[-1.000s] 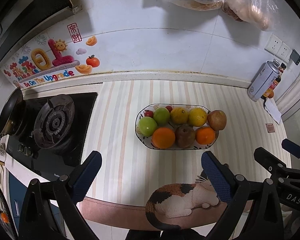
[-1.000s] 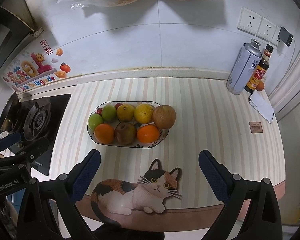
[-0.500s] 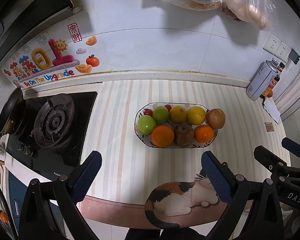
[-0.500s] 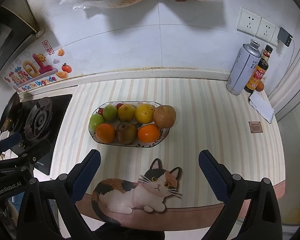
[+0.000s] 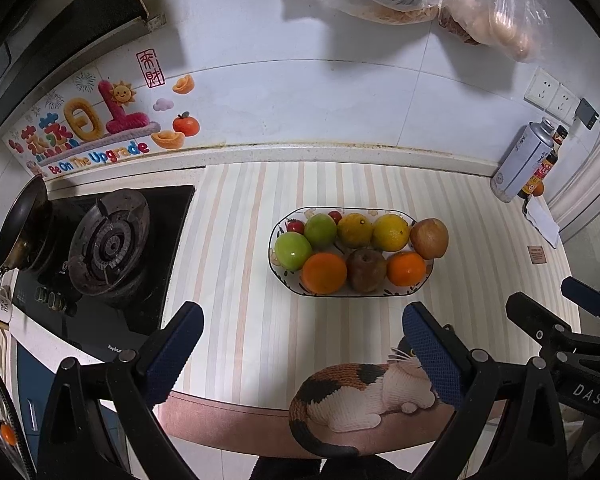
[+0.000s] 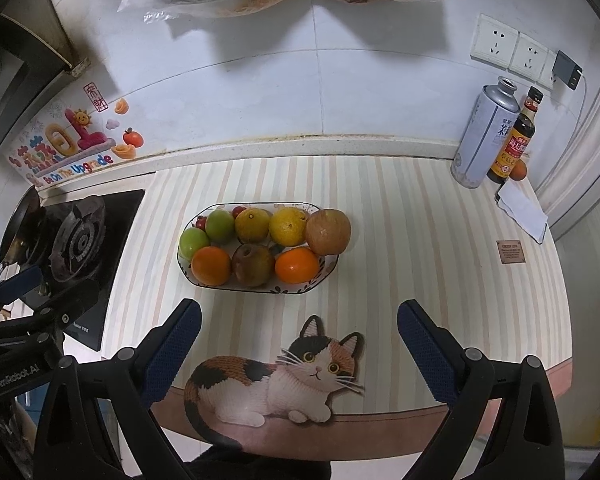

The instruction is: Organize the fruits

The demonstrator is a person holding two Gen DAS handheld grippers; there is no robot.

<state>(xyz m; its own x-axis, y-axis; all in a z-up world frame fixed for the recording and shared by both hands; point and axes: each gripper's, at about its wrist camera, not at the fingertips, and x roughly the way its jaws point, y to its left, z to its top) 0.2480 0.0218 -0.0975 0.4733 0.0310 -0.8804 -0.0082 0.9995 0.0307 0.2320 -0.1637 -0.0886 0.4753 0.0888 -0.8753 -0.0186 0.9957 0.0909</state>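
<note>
**Fruit bowl on the striped counter, both grippers held wide and empty**

On the striped counter (image 5: 236, 240), seen from the left wrist, an oval ceramic bowl (image 5: 278, 276) with a thin dark rim and small painted marks holds the fruits. Two smooth green apples (image 5: 293, 251) lie at its left end, with small red tomatoes (image 5: 296, 226) behind them. Two round oranges (image 5: 324, 273) with glossy skin sit at the front, and a dull brown apple (image 5: 366, 270) lies between them. Two yellow citrus fruits (image 5: 390, 232) with dimpled peel are in the back row. A rough brown pear (image 5: 430, 238) leans on the right rim. The left gripper (image 5: 300, 340) hovers near the counter edge, well apart from the bowl; its blue textured pads (image 5: 176, 344) stand far apart and hold nothing. A flat cat picture (image 5: 364, 396) lies on the counter edge below. A black gas stove (image 5: 108, 240) with a round iron burner is to the left.

From the right wrist, the same bowl (image 6: 332, 266) is ahead and a little to the left. The right gripper (image 6: 299, 340) is also spread wide and grips nothing, its ribbed blue pads (image 6: 424, 344) on either side of the cat picture (image 6: 276, 376). At the far right, a tall metal can (image 6: 484, 136) stands touching the wall base, with a dark glass bottle (image 6: 514, 140) just beside it. A white folded paper (image 6: 524, 212) lies near them.
</note>
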